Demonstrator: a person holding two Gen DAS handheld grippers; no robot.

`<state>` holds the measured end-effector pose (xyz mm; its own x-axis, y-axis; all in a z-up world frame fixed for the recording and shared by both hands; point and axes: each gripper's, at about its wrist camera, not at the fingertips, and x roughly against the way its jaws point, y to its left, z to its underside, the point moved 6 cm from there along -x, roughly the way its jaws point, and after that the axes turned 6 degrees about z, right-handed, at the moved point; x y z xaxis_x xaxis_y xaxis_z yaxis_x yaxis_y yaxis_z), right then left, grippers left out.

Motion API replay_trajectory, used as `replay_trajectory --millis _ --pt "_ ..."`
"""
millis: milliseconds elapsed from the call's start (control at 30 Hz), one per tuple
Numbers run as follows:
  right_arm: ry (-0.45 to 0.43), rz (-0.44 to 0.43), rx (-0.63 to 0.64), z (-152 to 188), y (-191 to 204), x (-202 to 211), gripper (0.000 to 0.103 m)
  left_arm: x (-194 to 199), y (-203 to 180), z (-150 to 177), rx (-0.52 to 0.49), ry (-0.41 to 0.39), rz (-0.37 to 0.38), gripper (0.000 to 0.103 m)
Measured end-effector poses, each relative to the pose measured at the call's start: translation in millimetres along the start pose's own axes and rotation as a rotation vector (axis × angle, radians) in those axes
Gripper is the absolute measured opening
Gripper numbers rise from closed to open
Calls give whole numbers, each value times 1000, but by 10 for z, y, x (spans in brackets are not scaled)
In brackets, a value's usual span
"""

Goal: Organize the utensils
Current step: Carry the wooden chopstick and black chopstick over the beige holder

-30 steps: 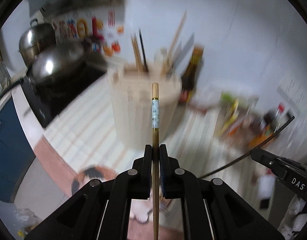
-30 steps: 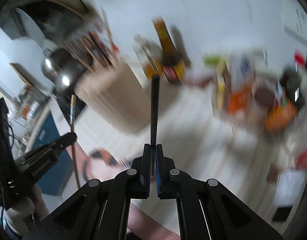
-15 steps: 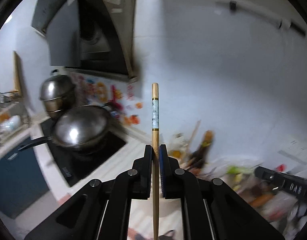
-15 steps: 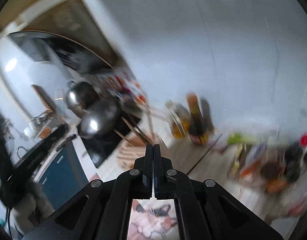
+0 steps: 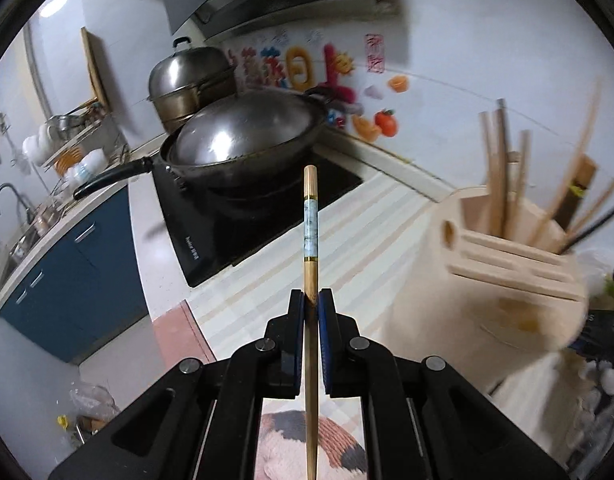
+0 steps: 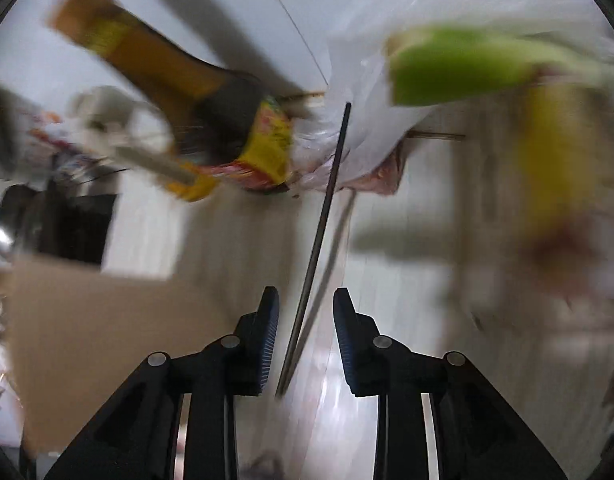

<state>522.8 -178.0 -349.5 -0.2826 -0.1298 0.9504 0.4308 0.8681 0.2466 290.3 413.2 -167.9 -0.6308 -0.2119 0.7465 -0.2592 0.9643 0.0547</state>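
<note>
Between the parted jaws of the right gripper (image 6: 305, 300), which have just been opening, a thin black chopstick (image 6: 327, 208) lies loose at centre frame, touching neither pad. Centre of the left wrist view, the left gripper (image 5: 311, 304) is clamped on a wooden chopstick with a pale patterned band (image 5: 310, 232). Right of it stands a blurred beige wooden utensil holder (image 5: 503, 280) bristling with sticks; a steel wok (image 5: 243, 136) sits upper left.

Left hand-held gripper (image 5: 311, 304) clamped on wooden chopstick (image 5: 310, 236), wok (image 5: 243, 140) beyond, utensil holder (image 5: 507, 264) at right.
</note>
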Motion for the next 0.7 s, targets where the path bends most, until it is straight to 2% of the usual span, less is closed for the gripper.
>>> replay_trajectory --millis 67,100,133,233,300,400,500,600,700 --pt "17 21 -7 -92 38 -254 29 -95 14 -19 11 7 -11 5" --pt "6 46 -7 -131 40 -326 15 -128 22 -26 16 10 -11 5" --pt "-15 49 -10 -156 41 -352 8 -146 26 -40 22 14 -9 5" --pt "-70 31 25 -136 102 -211 5 -121 26 -105 20 7 6 5" --pt "-120 -6 65 -42 188 90 5 -43 27 -166 17 3 29 5" --pt "-208 -107 90 174 309 733 5 214 62 -296 19 -25 84 5" --pt "-349 -211 91 338 430 1515 5 526 104 -520 31 -69 157 5" --pt "-527 -306 90 328 611 2293 5 821 70 -867 52 -129 255 5" --pt "-663 -334 131 248 911 2719 5 1004 -37 -1222 72 -193 350 5"
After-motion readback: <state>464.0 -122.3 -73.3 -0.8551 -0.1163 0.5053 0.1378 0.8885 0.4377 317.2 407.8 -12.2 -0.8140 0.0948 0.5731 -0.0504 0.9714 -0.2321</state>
